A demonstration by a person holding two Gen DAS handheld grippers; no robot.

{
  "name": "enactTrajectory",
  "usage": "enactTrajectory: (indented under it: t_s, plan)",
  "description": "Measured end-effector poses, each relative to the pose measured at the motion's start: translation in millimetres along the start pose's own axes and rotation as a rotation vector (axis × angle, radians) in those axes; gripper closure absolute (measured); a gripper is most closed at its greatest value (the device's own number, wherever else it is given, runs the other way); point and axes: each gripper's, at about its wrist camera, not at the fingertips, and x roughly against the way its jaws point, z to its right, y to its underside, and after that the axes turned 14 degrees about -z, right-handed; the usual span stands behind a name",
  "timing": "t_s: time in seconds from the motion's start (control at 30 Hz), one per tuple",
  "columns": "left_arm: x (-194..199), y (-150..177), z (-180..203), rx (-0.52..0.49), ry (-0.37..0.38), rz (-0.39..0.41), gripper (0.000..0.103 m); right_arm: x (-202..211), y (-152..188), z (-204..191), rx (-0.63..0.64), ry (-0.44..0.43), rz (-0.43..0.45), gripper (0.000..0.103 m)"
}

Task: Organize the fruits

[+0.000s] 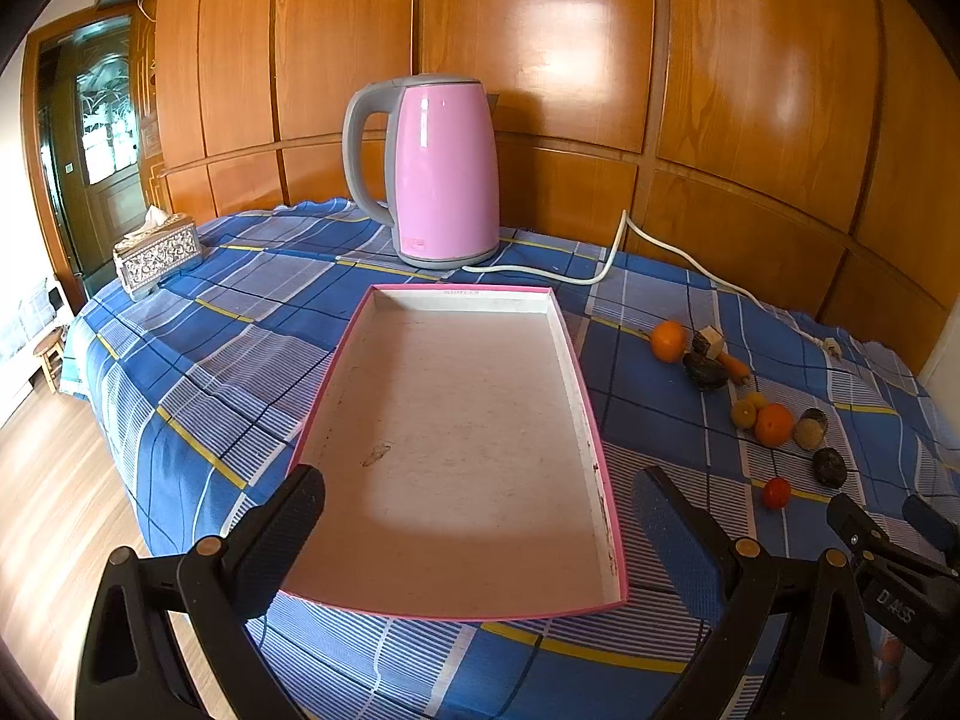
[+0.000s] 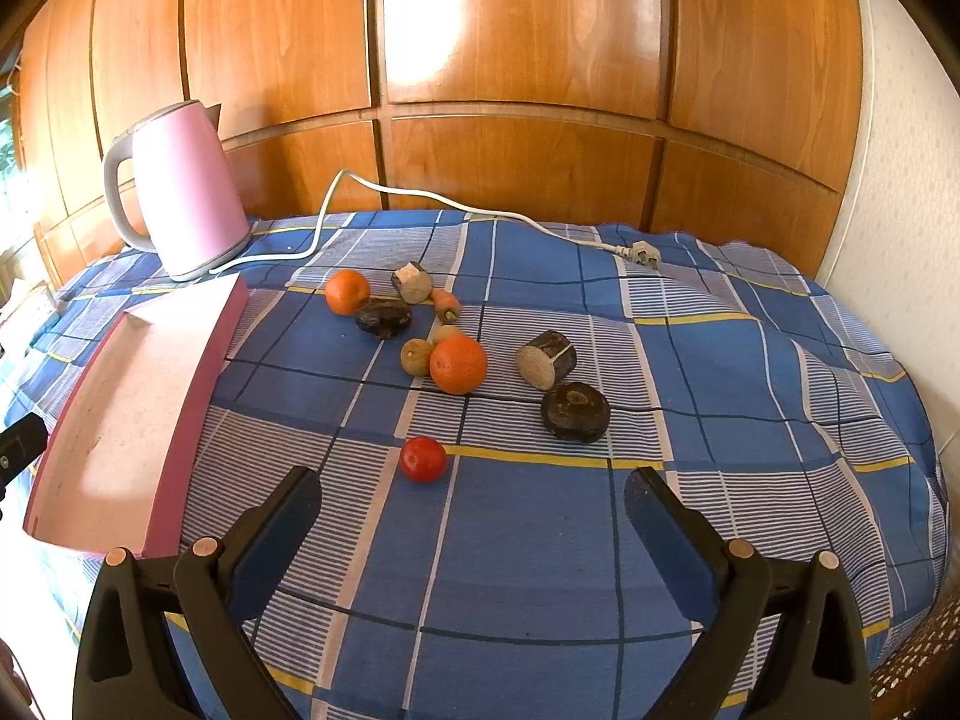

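Black padded fingers of the right gripper are standing wide apart with nothing between them, hovering low over the blue checked tablecloth. Just beyond the gap, slightly left of its centre line, the small round red tomato is lying alone on the cloth, the nearest fruit to this claw. Farther off, the larger orange is sitting against a small tan round fruit, with a dark brown disc-shaped piece and a cut brown cylinder to its right. At the far end, a second orange, a dark lumpy fruit and a short carrot stub are clustering near the pink electric kettle.

The left gripper is likewise gaping with nothing held, poised over the near end of the shallow pink-rimmed cardboard tray, which is lying empty, its long axis running near to far. All the fruit is lying to the right of that tray, so the right claw looks better placed, and a short forward reach, nudged left, should be bringing the tomato between its pads.
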Motion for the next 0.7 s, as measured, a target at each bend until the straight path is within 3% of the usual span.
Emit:
enactTrajectory:
  t_s: [0.7]
  plan:
    - [2.2, 1.4, 7.1, -0.024, -0.001, 0.001, 0.0, -1.6, 0.6, 6.4, -0.018, -0.002, -0.001, 0.0]
